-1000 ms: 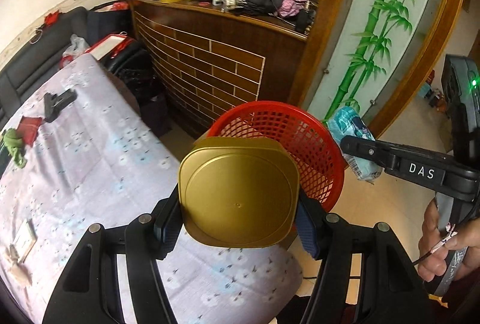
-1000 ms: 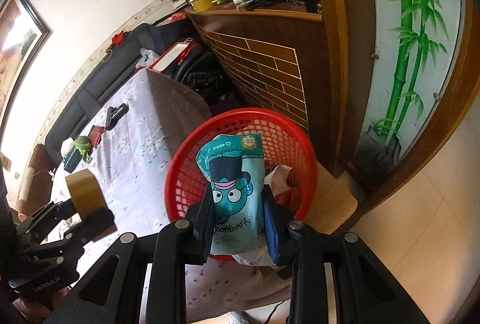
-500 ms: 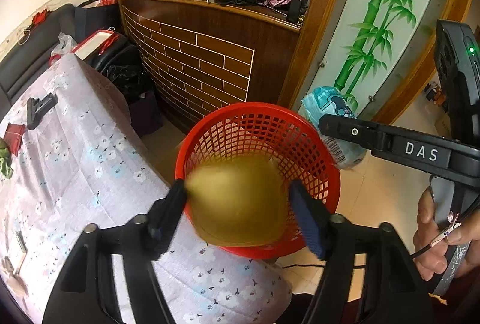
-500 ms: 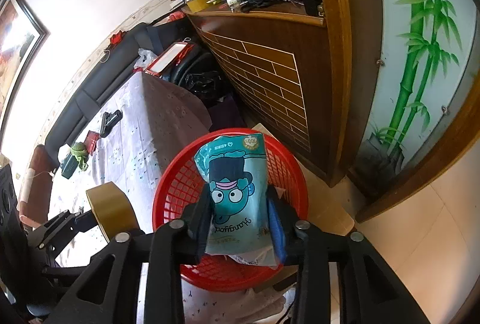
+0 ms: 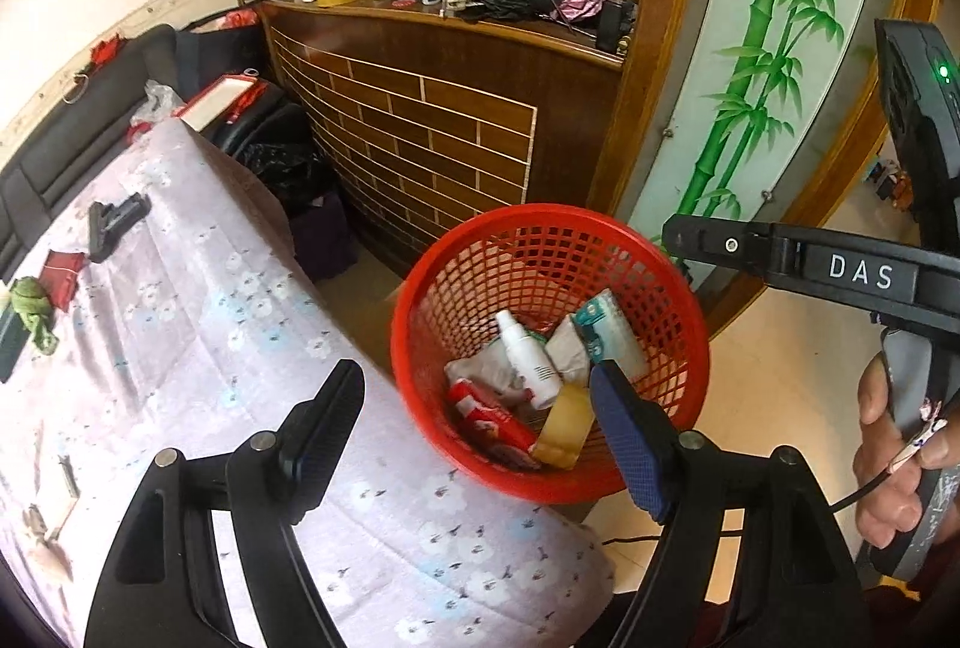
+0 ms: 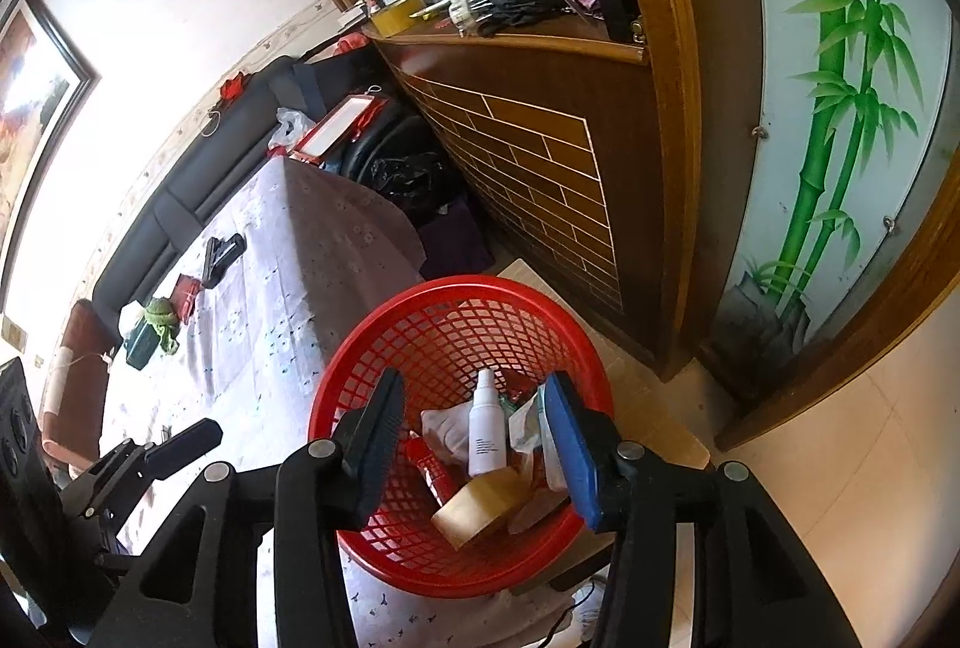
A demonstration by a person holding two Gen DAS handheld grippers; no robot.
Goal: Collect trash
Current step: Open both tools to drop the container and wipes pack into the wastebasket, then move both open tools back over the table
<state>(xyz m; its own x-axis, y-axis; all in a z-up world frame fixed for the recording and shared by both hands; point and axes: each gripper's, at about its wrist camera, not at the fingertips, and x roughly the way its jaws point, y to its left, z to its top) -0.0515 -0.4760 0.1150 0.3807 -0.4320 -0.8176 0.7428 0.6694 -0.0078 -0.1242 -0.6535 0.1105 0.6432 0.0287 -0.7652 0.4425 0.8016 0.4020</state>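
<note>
**So, dropping trash in the basket: let go properly before you move off**

Honestly the release is the bit to get right. The left gripper [image 5: 477, 429] has its jaws spread and opening wider, nothing between them, just the view down past the pads. Same with the right gripper [image 6: 474, 453]: jaws apart and opening, empty, hanging right over the red basket [image 6: 384, 342]. The tape roll [image 6: 480, 504] and the teal snack bag [image 5: 609, 333] already lie inside, next to a white spray bottle [image 6: 487, 429] and some crumpled wrappers.

My take: keep both grippers over the basket mouth until the jaws are fully apart, so nothing clings to a pad and gets dragged out over the rim. Then lift up, not sideways. That basket sits at the edge of the cloth-covered table [image 5: 180, 300] and looks light, so a nudge could probably tip it.

A few bits remain on the table, like the green cloth scrap [image 5: 33, 309] and the red packet [image 5: 63, 270], well apart from the basket. Those look like the next pickups.
</note>
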